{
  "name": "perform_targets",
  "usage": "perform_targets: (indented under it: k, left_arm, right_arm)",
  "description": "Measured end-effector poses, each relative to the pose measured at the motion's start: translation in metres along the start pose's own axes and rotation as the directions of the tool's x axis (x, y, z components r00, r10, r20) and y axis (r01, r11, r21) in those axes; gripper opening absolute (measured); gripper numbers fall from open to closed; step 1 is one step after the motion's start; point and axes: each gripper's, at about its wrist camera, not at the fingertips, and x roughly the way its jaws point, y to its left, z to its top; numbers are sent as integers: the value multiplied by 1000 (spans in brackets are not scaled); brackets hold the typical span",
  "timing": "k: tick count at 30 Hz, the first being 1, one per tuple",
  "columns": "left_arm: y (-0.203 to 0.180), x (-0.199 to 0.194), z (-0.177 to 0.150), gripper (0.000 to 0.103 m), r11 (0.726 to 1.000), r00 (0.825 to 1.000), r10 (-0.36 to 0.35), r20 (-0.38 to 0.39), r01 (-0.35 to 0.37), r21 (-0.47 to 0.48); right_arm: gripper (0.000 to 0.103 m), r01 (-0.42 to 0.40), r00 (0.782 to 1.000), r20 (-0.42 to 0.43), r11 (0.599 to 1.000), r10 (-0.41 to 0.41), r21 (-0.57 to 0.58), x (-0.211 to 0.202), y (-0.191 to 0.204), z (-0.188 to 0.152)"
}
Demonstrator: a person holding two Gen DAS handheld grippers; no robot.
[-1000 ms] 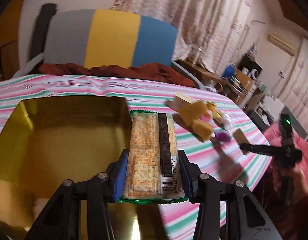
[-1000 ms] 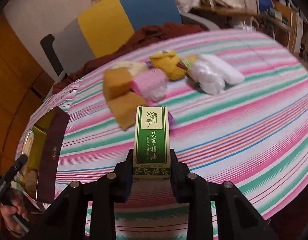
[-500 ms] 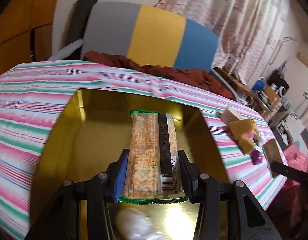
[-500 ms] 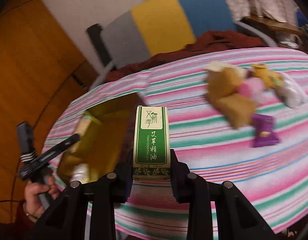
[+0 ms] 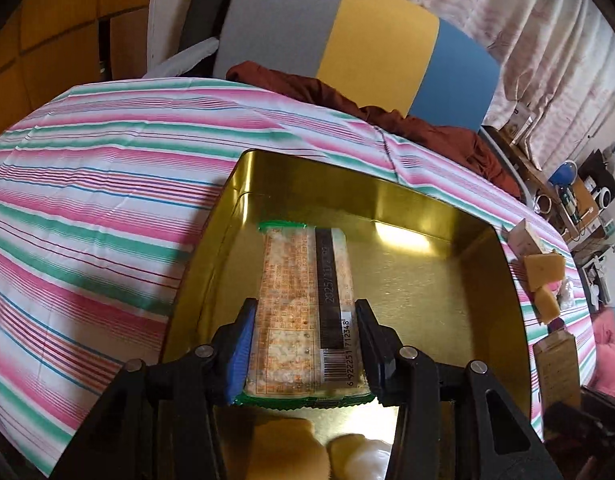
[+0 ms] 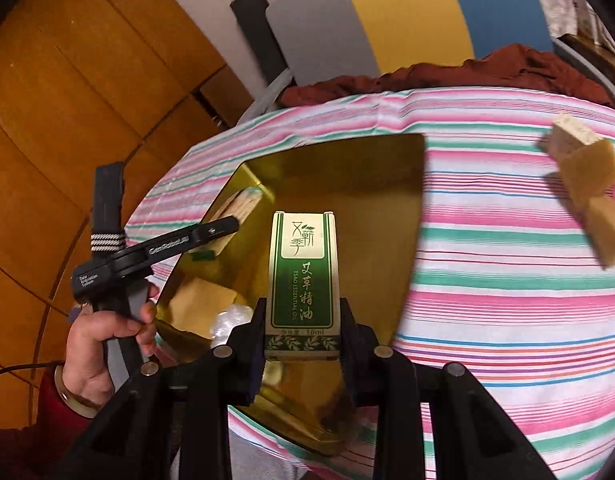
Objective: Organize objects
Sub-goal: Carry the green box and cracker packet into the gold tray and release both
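Two handheld grippers work over a gold tin (image 5: 447, 216) on our striped surface (image 5: 87, 200). In the left wrist view, our left gripper (image 5: 303, 352) has its jaws closed on a cracker packet (image 5: 303, 300), barcode side up, held lengthwise above the tin's shiny floor near its left wall. Pale, rounded items (image 5: 319, 456) lie blurred in the tin just below the jaws. In the right wrist view, our right gripper (image 6: 303, 332) has its jaws clamped on a green essential oil box (image 6: 303, 280), held upright over the tin's middle. The same view shows the left gripper (image 6: 211, 236) from the side, gripped by a hand (image 6: 103, 344) in a red sleeve, its packet reaching into the tin's far left corner. A tan block (image 6: 199, 304) and a clear wrapped item (image 6: 231, 318) sit inside the tin. Yellow sponge-like blocks (image 6: 587, 184) wait on the cloth well to the right, apart from the tin. Behind the surface stands a chair (image 5: 347, 36) in grey, yellow and blue, with a dark red cloth (image 5: 387, 116) draped across its seat.
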Motion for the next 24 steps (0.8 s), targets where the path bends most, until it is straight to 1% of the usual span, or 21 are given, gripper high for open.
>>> perform_targets:
  k: [3, 5, 7, 8, 9, 10, 11, 12, 14, 15, 17, 19, 24]
  left_arm:
    - [4, 0, 0, 53, 1000, 1000, -1, 7, 1, -4]
    - [7, -4, -2, 53, 1000, 1000, -5, 13, 5, -14]
    - [10, -13, -4, 53, 999, 999, -11, 43, 12, -33]
    - [10, -19, -5, 58, 999, 998, -11, 60, 14, -41]
    - [11, -25, -7, 67, 999, 997, -5, 80, 9, -47]
    - [12, -33, -8, 73, 999, 994, 15, 111, -9, -53]
    - [12, -40, -11, 82, 998, 990, 39, 137, -31, -59]
    - [12, -47, -13, 85, 997, 985, 59, 162, -50, -62]
    - [10, -61, -20, 87, 996, 975, 84, 207, -74, -54]
    - [10, -65, -22, 91, 995, 971, 99, 218, -90, -51]
    - [9, -74, -27, 95, 990, 961, 139, 238, -129, -56]
    - [14, -83, -32, 97, 985, 952, 170, 254, -155, -78]
    - [26, -94, -38, 100, 980, 953, 177, 245, -147, -135]
  right_arm:
    - [31, -7, 1000, -22, 1000, 7, -19, 10, 9, 2]
    - [31, -8, 999, -35, 1000, 8, -25, 19, 13, 3]
    - [31, -8, 999, -50, 1000, 6, -22, 27, 16, 4]
    - [31, -7, 998, -58, 1000, 6, -17, 31, 16, 4]
    - [31, -7, 998, -65, 1000, 6, -12, 34, 16, 5]
    - [31, -5, 997, -72, 1000, 5, -6, 38, 17, 6]
    - [31, 0, 997, -80, 1000, 0, -1, 43, 18, 6]
    - [31, 5, 996, -89, 1000, -5, 5, 47, 19, 6]
    - [31, 12, 994, -107, 1000, -10, 15, 56, 19, 7]
    - [31, 20, 993, -115, 1000, -18, 19, 61, 19, 7]
    - [31, 42, 990, -133, 999, -38, 29, 69, 19, 9]
    - [31, 51, 989, -139, 998, -45, 44, 76, 19, 12]
    - [31, 83, 990, -116, 995, -75, 61, 89, 26, 24]
